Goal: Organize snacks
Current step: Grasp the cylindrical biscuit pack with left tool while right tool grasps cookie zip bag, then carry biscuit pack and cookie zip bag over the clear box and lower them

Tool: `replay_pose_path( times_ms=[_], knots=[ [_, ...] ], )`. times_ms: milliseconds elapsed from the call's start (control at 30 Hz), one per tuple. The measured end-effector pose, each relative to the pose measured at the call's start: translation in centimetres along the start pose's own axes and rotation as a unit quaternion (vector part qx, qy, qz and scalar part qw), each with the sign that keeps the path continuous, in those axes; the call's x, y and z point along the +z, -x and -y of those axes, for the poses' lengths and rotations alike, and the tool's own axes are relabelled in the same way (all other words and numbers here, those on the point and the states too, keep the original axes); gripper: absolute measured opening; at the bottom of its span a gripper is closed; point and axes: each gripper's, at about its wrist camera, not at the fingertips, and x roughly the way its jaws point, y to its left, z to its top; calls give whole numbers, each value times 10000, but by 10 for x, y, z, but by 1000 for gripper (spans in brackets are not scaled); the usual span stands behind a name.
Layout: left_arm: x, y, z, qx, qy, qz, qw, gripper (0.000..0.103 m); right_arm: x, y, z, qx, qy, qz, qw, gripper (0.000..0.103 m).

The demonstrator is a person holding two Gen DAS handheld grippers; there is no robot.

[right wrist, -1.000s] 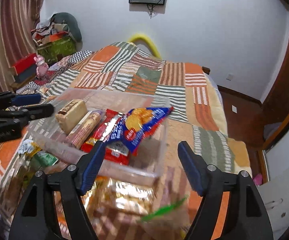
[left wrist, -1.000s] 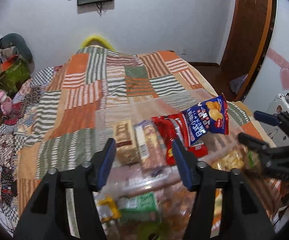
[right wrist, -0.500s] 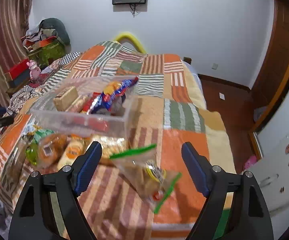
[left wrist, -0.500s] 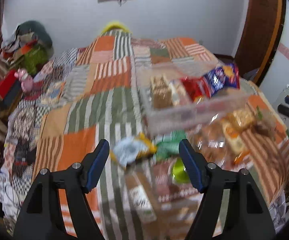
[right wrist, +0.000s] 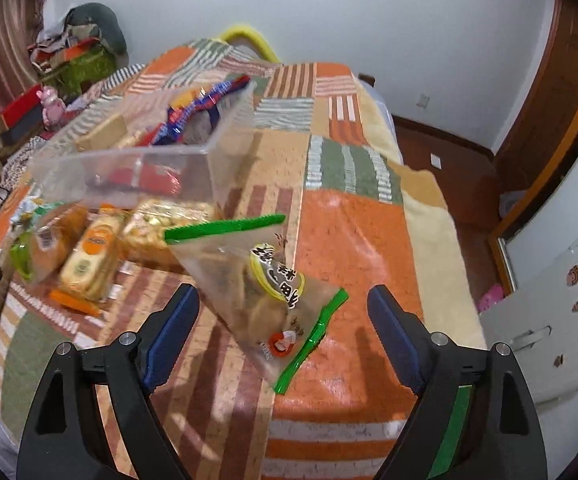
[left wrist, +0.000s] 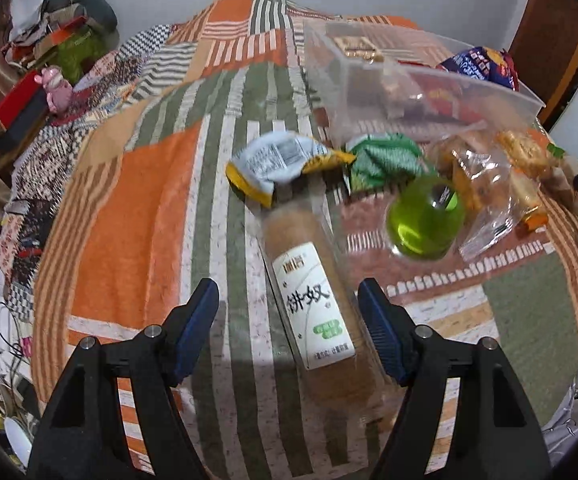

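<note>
A clear plastic bin [left wrist: 409,80] [right wrist: 129,168] on the patchwork bed holds a blue-and-red chip bag [left wrist: 481,66] and biscuit packs. In front of it lie loose snacks. My left gripper [left wrist: 287,296] is open and points down over a long brown biscuit sleeve with a white label [left wrist: 309,300], which lies between its fingers untouched. My right gripper [right wrist: 281,300] hangs over a clear zip bag with green edges [right wrist: 265,288]. Its jaws are opening and the pads stand clear of the bag.
A yellow-and-white packet [left wrist: 281,160], a green packet [left wrist: 381,156], a green round tub [left wrist: 425,216] and clear pastry bags [left wrist: 485,176] lie by the bin. An orange-label cracker pack [right wrist: 89,256] lies left. The bed's edge and a white cabinet [right wrist: 549,320] are on the right.
Both grippers have dropped from above the bin toward the loose snacks in front of it. The left now straddles the biscuit sleeve, the right the zip bag. Both stand wider.
</note>
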Motion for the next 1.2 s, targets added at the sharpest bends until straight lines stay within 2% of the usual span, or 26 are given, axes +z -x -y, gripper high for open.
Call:
replay_pose_path(
  times_ms=[100,233,367,467,533,600,733,800,1000,1200],
  knots=[
    [-3,-7,0,-11,5,-49,10000,72,1,-13,0,115,-25,-179,9998,84],
    [-5,-16,1,-18,-27,-41,10000,72,0,-23,-2,53,7,-253,9997,84],
    [-5,-19,-1,-102,99,26,9999,70,-2,-31,-2,41,-45,-323,9995,80],
    [-7,-18,-1,-197,191,89,9996,59,-6,-31,-2,-28,-36,-282,9996,71],
    [-8,-17,4,-241,128,127,9995,45,-7,-29,-3,-45,-14,-244,9997,67],
    [-8,-15,10,-163,53,150,9997,42,-7,-27,-4,-66,5,-211,9998,56],
    [-9,-11,14,-110,-40,153,9998,36,-10,-19,-4,-29,1,-129,9999,48],
    [-9,-8,14,-116,-35,132,9998,35,-12,-12,-5,14,1,-78,10000,43],
    [-14,8,18,-109,-75,219,9997,34,-13,2,-7,159,-64,54,9998,41],
    [-5,32,22,-150,-117,529,9984,34,-9,16,-12,279,-68,229,9993,40]
  ],
)
